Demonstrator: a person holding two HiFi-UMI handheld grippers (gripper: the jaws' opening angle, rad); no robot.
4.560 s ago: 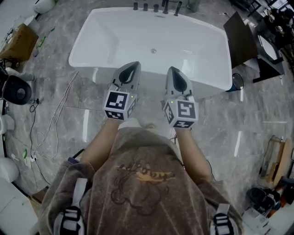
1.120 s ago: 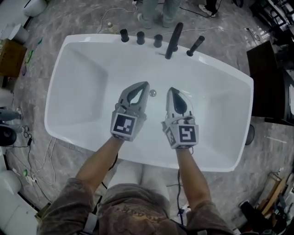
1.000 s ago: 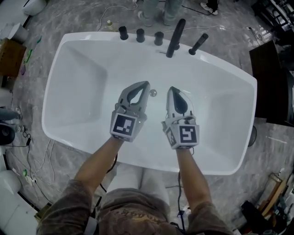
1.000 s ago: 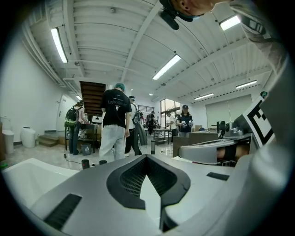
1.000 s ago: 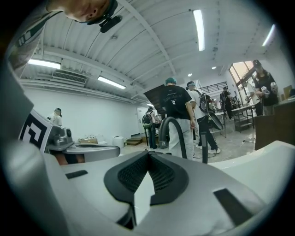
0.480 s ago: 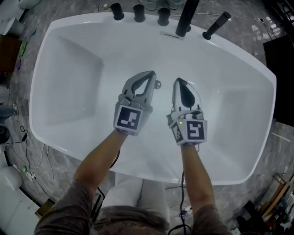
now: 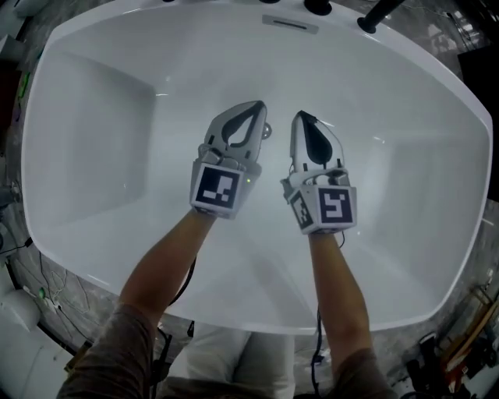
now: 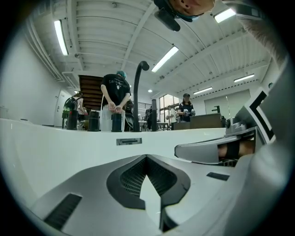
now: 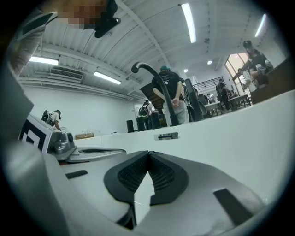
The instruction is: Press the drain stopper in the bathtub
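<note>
Just beside the closed left claw (image 7: 256,107) sits the drain stopper (image 7: 267,131).

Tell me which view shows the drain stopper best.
The head view: the drain stopper shows as a small metal disc on the bathtub floor, beside the tip of the left hand-held gripper. Neither gripper view shows it.

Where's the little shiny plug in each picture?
Head view: the drain stopper peeks out just right of the left gripper's tip.
Left gripper view: not in it.
Right gripper view: not in it.
Shared landmark: the overflow slot, seen in all three.
</note>
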